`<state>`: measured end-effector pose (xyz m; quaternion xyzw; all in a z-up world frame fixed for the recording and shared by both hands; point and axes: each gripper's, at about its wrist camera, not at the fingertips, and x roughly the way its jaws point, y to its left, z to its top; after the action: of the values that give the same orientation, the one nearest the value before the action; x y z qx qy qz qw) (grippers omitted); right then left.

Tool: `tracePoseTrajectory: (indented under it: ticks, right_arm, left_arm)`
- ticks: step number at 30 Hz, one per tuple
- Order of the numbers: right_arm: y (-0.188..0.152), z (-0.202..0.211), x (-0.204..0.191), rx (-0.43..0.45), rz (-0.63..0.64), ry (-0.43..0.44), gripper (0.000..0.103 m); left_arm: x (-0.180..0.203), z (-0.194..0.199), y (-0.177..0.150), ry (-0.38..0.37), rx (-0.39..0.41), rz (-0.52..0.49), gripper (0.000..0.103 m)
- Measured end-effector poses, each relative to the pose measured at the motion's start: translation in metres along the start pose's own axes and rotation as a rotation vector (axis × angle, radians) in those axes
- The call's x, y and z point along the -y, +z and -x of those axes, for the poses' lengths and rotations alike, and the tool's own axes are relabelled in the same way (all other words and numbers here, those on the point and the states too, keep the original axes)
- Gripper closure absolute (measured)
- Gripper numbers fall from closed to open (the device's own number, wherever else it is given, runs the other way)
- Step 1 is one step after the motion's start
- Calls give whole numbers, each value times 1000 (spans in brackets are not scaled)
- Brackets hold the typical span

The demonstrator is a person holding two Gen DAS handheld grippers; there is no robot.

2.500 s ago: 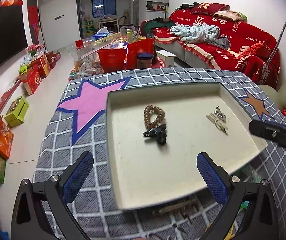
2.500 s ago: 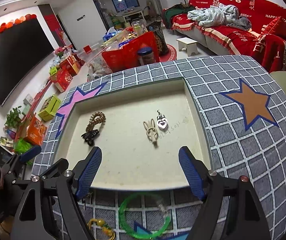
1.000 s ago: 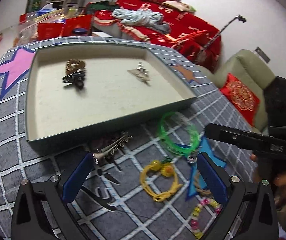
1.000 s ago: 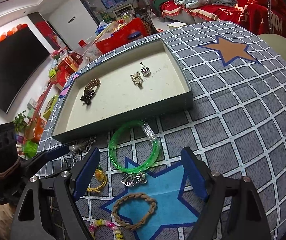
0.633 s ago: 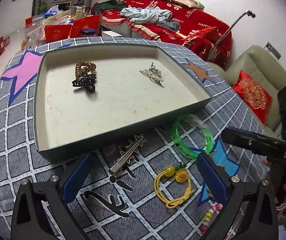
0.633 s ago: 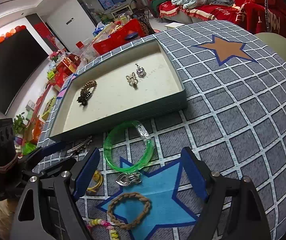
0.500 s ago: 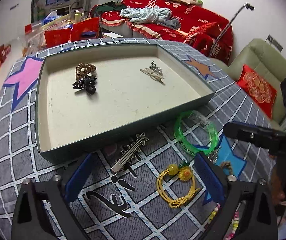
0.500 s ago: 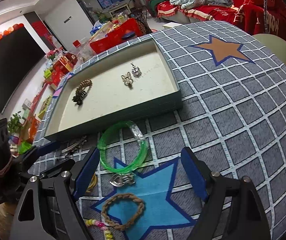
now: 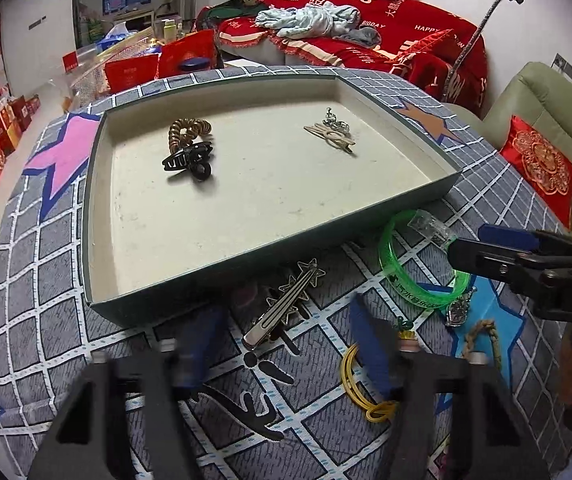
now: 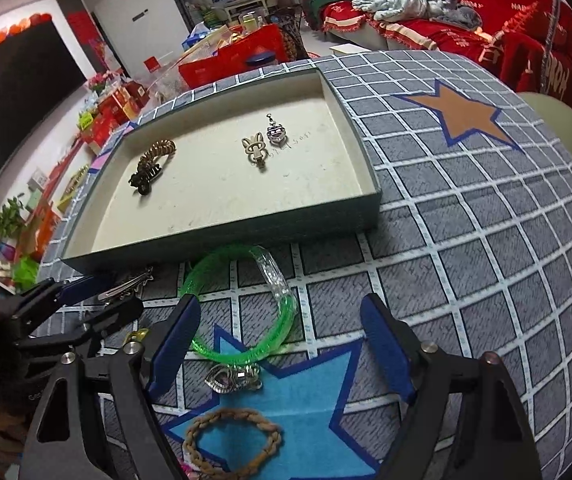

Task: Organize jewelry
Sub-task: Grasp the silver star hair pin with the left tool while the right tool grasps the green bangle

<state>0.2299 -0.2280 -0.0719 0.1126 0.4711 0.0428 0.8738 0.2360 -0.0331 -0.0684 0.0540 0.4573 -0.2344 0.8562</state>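
Note:
My left gripper (image 9: 286,342) points down at a silver star hair clip (image 9: 282,308) on the grid cloth. Its jaws are closing, and the clip lies between them untouched. My right gripper (image 10: 280,340) hovers over a green bangle (image 10: 282,312), whose near arc sits between its closing jaws without touching the pads. A silver heart pendant (image 10: 230,378) and a braided bracelet (image 10: 232,436) lie just below. The tray (image 9: 270,252) holds a brown spiral hair tie (image 9: 188,132), a black claw clip (image 9: 190,160), a beige bunny clip (image 9: 334,138) and a silver charm (image 9: 336,122).
A yellow beaded hair tie (image 9: 362,384) lies beside my left gripper's right finger. The right gripper's fingers (image 9: 486,248) reach in from the right over the bangle. A red sofa (image 9: 386,40) and a beige armchair (image 9: 546,120) stand beyond the table.
The left jaws have narrowed sharply around the star clip, and the left view has tipped and drawn closer to the cloth. The right jaws have narrowed slightly over the green bangle.

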Motion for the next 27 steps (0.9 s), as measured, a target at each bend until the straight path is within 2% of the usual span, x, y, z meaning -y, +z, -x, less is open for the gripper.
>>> tracePoseTrajectory:
  ticks: [5, 9, 10, 13, 14, 18, 27]
  right_arm:
    - [3, -11, -9, -28, 44, -39, 45]
    - [1, -15, -18, -28, 102, -86, 50]
    - [1, -16, -20, -30, 116, -96, 50]
    - [-1, -15, -23, -30, 137, -117, 61]
    - [-2, -14, -23, -30, 141, -123, 66]
    - [-2, -12, -20, -25, 125, -126, 88]
    - [-6, 3, -16, 4, 109, -89, 90]
  left_arm:
    - [9, -2, 0, 53, -6, -37, 34]
    - [17, -4, 0, 77, -9, -72, 34]
    - [19, -4, 0, 76, -8, -76, 39]
    - [21, -4, 2, 74, -9, -79, 54]
    - [21, -3, 3, 78, -7, -78, 66]
    - [22, -3, 2, 78, -2, -72, 69]
    - [16, 8, -6, 49, 8, -13, 69]
